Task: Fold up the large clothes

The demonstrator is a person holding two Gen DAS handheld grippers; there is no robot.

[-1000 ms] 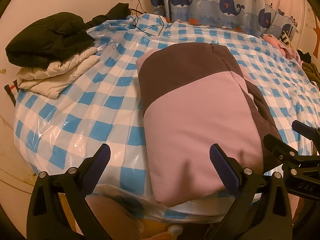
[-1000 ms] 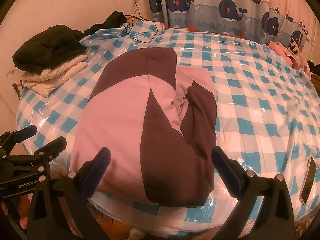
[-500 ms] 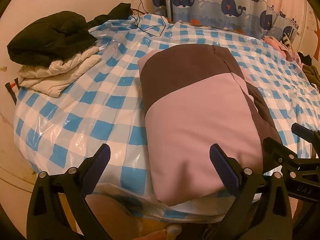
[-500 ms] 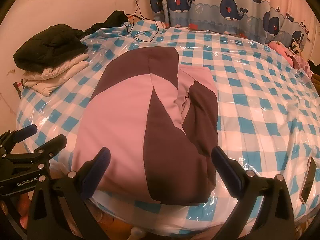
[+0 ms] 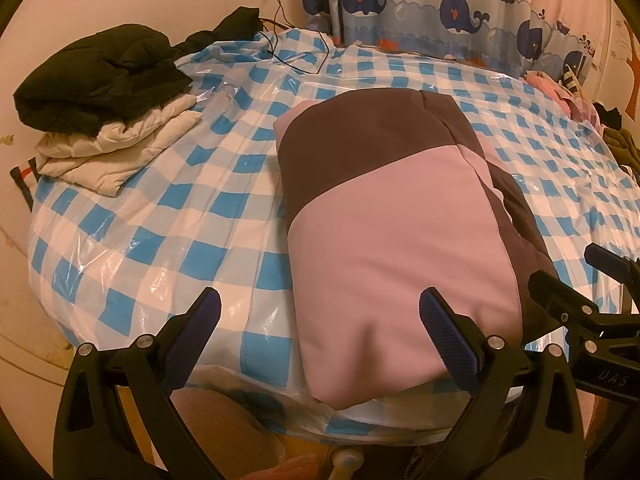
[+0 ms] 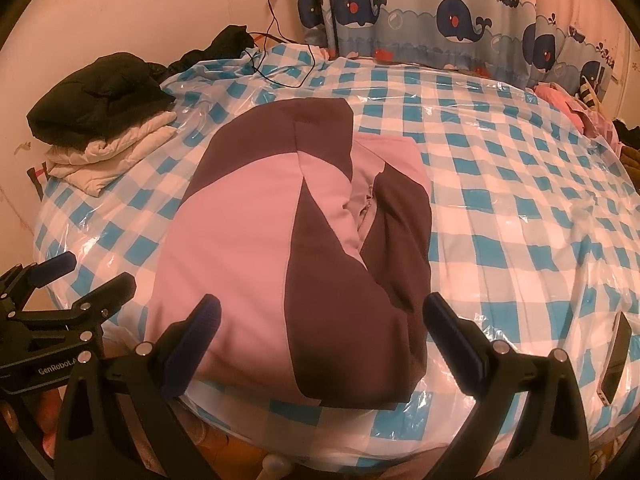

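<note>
Pink-and-brown padded jacket (image 5: pixel 396 240) already lies folded into a compact bundle at my near edge of the blue-checked, plastic-covered bed (image 5: pixel 160 240), my left gripper (image 5: pixel 320 332) and right gripper (image 6: pixel 318 332) both spread empty, so I judge at most one fold remains.

Left hand-held gripper (image 5: pixel 320 330) jaws spread wide, right hand-held gripper (image 6: pixel 320 330) likewise, side by side

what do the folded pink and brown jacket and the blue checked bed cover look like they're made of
Folded pink and brown jacket: likely a padded, matte woven synthetic; it puffs up softly with rounded edges and no shine. Blue checked bed cover: cloth under a clear plastic film, judging by its glossy glare and crinkled wrinkles.
</note>
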